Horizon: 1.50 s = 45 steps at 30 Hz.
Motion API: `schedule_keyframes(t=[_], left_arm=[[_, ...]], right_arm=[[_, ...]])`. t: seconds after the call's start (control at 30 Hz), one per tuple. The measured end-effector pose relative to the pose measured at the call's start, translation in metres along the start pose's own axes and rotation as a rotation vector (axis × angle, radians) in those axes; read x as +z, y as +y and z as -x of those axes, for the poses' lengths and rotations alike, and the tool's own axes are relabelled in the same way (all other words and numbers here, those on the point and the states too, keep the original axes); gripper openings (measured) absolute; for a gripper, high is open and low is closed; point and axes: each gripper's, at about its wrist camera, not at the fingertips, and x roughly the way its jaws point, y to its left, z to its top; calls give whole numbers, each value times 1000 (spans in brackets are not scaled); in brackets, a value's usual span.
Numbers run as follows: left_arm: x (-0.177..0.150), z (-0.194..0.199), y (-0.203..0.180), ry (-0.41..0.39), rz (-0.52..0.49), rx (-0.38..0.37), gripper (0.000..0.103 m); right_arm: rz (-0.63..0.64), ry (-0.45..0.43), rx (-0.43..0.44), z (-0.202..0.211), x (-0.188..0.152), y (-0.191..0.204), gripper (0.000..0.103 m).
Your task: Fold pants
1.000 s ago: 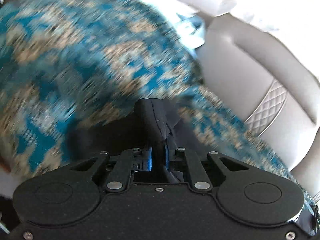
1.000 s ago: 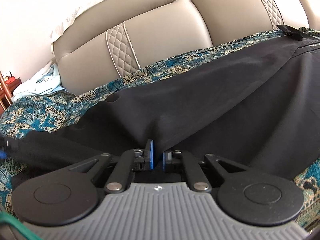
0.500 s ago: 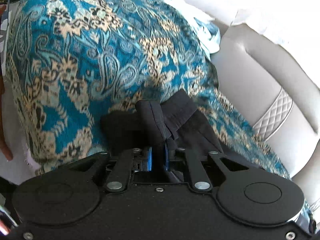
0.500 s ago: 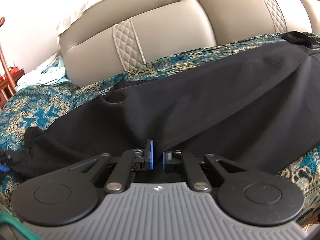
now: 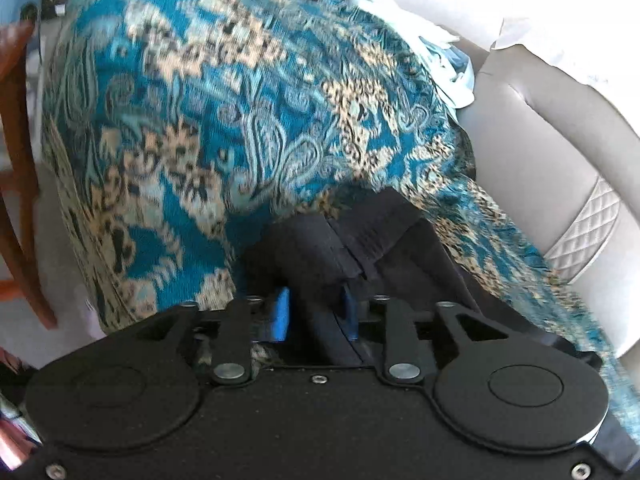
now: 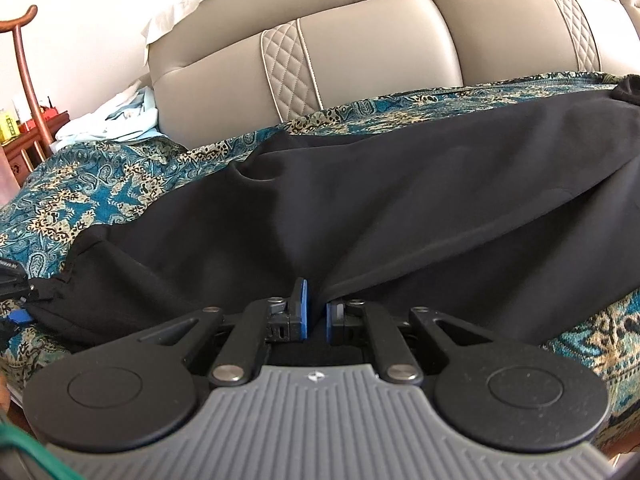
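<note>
On patterned throw (image 5: 248,128) | left tool (image 5: 314,312) opening, pants (image 5: 320,264) hem between | right tool (image 6: 314,316) clamps pants

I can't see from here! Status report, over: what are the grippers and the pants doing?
Left gripper opening, pants end between its jaws. Right gripper shut on pants edge. Pants spread along blue patterned blanket on sofa. Nothing in the way.

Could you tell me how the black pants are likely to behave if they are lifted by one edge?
The black pants will probably sag limply: they lie in soft creases on the patterned throw. They look thin and likely light, bunching easily at the right gripper. The smooth cloth may slip out of the left gripper, whose jaws are opening with it between them.
</note>
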Motion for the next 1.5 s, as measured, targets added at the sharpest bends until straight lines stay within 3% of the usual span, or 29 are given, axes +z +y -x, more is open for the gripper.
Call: schedule_keyframes(t=[0.1,0.13,0.17,0.2,0.23,0.4,0.63,0.87,0.93,1.07,1.2,1.23,1.27,1.33,1.4,1.5], left_arm=[[0,-4,-5,3,-35,36,27],[0,-6,-6,13,-40,52,26],[-1,-8,-5,24,-48,67,26],[-2,-10,-5,34,-58,81,26],[-2,-13,-4,42,-60,85,26],[-2,-16,-1,51,-64,89,27],[-3,-19,-7,50,-112,116,28],[1,-23,-4,71,-84,115,30],[1,-24,-4,74,-85,120,30],[1,-25,-8,79,-86,139,31],[4,-28,-12,84,-86,161,31],[4,-28,-13,85,-83,169,31],[4,-28,-14,87,-81,174,31],[5,-29,-15,90,-78,182,31],[5,-29,-15,92,-82,186,31],[6,-30,-15,95,-81,186,31]], right_arm=[[-1,-8,11,3,-2,-1,13],[-3,-18,16,4,-3,-2,19],[-2,-32,13,6,-3,-3,35],[-3,-59,-13,7,-4,-5,44],[-5,-83,-50,8,-4,-8,47],[-134,-146,-188,3,15,-54,42],[-200,-218,-415,-5,54,-136,39],[-219,-205,-672,-21,111,-231,38],[-237,-199,-711,-23,122,-259,38],[-270,-199,-724,-22,140,-311,40],[-200,-123,-584,-35,168,-348,79],[-180,-103,-560,-39,175,-353,79],[-167,-89,-567,-42,179,-356,77],[-156,-60,-615,-47,187,-363,32],[-173,-52,-667,-45,191,-368,7],[-241,-96,-660,-25,190,-381,5]])
